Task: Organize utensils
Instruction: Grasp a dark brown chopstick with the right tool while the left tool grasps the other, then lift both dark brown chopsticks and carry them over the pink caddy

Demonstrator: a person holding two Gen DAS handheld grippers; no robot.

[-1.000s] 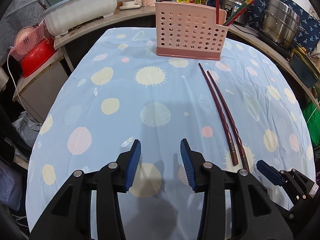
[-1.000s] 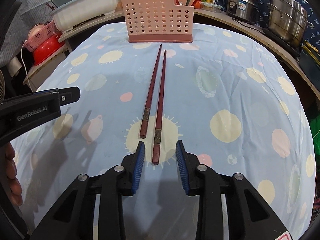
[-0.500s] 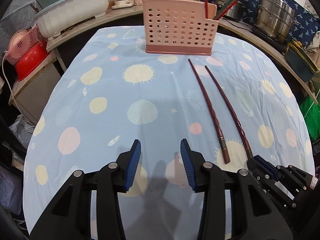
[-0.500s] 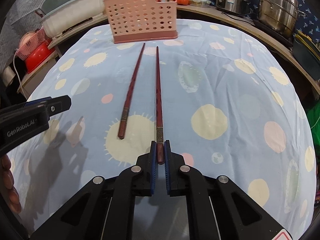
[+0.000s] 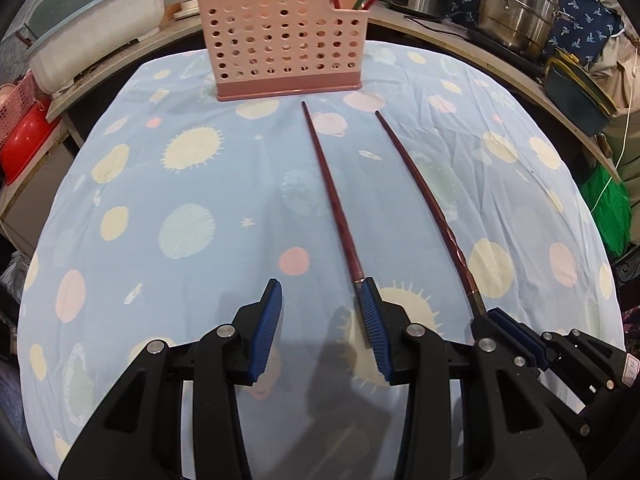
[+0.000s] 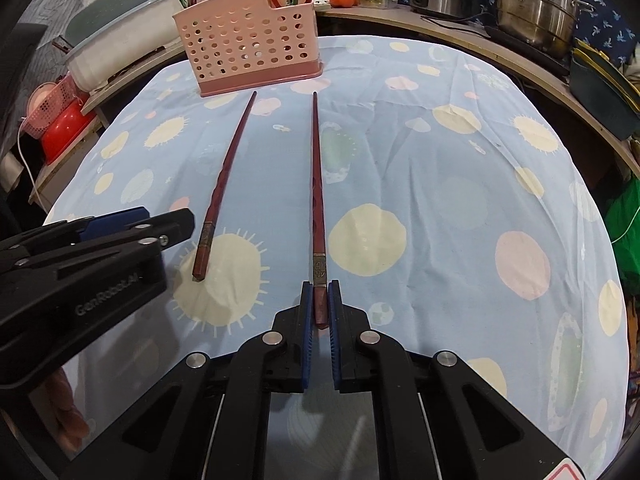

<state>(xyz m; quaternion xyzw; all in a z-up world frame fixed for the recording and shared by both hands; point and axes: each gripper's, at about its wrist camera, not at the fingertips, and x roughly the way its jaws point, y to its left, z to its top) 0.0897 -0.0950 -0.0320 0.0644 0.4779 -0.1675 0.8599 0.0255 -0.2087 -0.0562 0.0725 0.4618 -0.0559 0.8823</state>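
right hand-held gripper [image 6: 320, 304]: we see it clamped on the butt end of the right chopstick [image 6: 317, 184], low centre of the right wrist view; its jaws have just been closing, with that stick between the blue pads.
left hand-held gripper [image 5: 320, 332]: jaws part open and nothing between them; in the left wrist view the butt of the left chopstick [image 5: 332, 196] sits just beside, or under, its right pad. we cannot tell whether they touch.
where the sticks are: both run up the middle of the frame, tips near the pink holder [image 6: 250, 36] at upper centre. the left one lies flat on the tabletop [image 6: 440, 200]; whether the gripped one has lifted we cannot tell.
handling: we judge them light, thin and stiff, with a glossy dark-red lacquer that looks slippery, so a stick may swivel or slide between pads if pinched off-centre.
where to hold: the thick squared butt with the metal-looking band gives the flattest faces; the tapered tip looks too slender to pinch.
shapes and textures: long tapering rods with a faint wavy relief along the shaft; the holder is rigid plastic with round holes and a stepped rim, other sticks standing in it; the cloth is soft, blue, spotted and slightly wrinkled.
next, as we judge: close the left jaws on the second butt.
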